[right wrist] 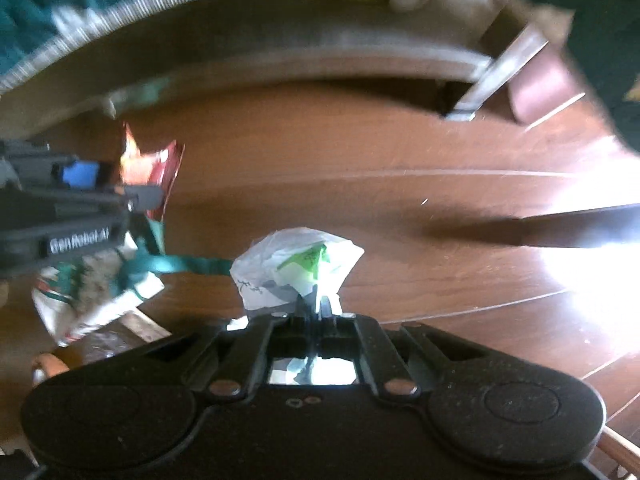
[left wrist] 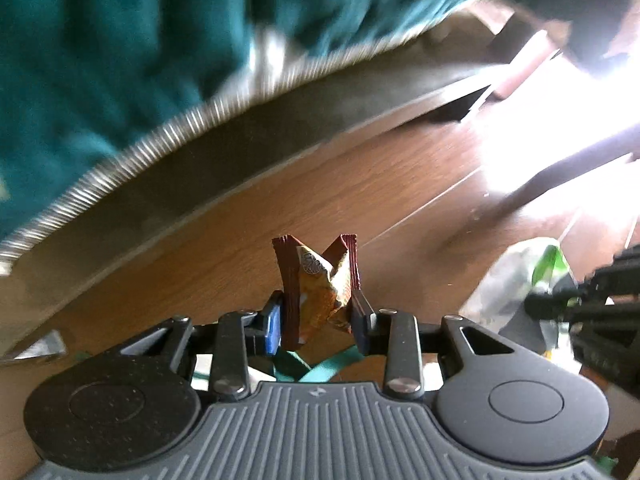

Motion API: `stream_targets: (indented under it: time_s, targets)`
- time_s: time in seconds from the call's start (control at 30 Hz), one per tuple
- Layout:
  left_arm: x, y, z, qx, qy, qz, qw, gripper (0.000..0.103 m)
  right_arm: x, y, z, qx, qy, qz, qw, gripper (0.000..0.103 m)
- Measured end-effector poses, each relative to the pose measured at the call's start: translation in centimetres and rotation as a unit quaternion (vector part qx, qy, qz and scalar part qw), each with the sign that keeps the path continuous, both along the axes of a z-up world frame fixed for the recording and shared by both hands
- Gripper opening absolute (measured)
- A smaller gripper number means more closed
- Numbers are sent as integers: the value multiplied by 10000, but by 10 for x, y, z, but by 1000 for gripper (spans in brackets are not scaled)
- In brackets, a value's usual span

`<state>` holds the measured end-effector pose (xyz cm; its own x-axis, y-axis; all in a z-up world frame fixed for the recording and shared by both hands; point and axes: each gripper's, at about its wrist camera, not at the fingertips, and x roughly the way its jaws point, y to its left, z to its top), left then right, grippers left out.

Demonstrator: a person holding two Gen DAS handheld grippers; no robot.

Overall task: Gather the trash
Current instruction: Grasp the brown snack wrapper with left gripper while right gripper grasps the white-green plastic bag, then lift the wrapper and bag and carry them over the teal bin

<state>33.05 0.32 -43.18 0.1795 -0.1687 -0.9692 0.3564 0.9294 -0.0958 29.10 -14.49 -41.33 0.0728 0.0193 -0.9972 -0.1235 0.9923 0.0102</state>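
My left gripper (left wrist: 318,310) is shut on a crumpled brown and orange snack wrapper (left wrist: 316,284), held above the wooden floor. It also shows in the right wrist view (right wrist: 148,196) at the left with the wrapper (right wrist: 154,164). My right gripper (right wrist: 316,306) is shut on a crumpled white and green plastic wrapper (right wrist: 296,270), also above the floor. That wrapper shows blurred in the left wrist view (left wrist: 520,276) at the right, with the right gripper (left wrist: 560,304) behind it.
A bed with a teal cover (left wrist: 120,52) and a grey frame (left wrist: 240,152) curves across the top. A white and green bag with teal handles (right wrist: 96,292) lies on the floor (right wrist: 360,168) at the left. Bright glare (right wrist: 592,280) covers the right.
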Motion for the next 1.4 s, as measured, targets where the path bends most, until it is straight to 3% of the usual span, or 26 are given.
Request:
stream_targets:
  time_s: [0.17, 0.37, 0.67, 1.07, 1.4]
  targets:
    - [-9, 9, 63, -30, -225, 63, 9997, 33, -6, -8, 65, 212, -345, -89, 9991, 2]
    - [-35, 19, 142, -338, -319, 606, 9971, 33, -34, -22, 148, 491, -835, -3, 9953, 2]
    - [-93, 6, 270, -664, -907, 837, 9901, 33, -91, -37, 273, 841, -1828, 512, 9782, 2]
    - [-160, -63, 406, -728, -1877, 556, 9779, 33, -175, -92, 417, 820, -3329, 908, 9350, 2]
    - [-175, -146, 516, -1025, -2871, -28, 9524, 34, -204, -169, 517, 682, -4399, 553, 8937, 2]
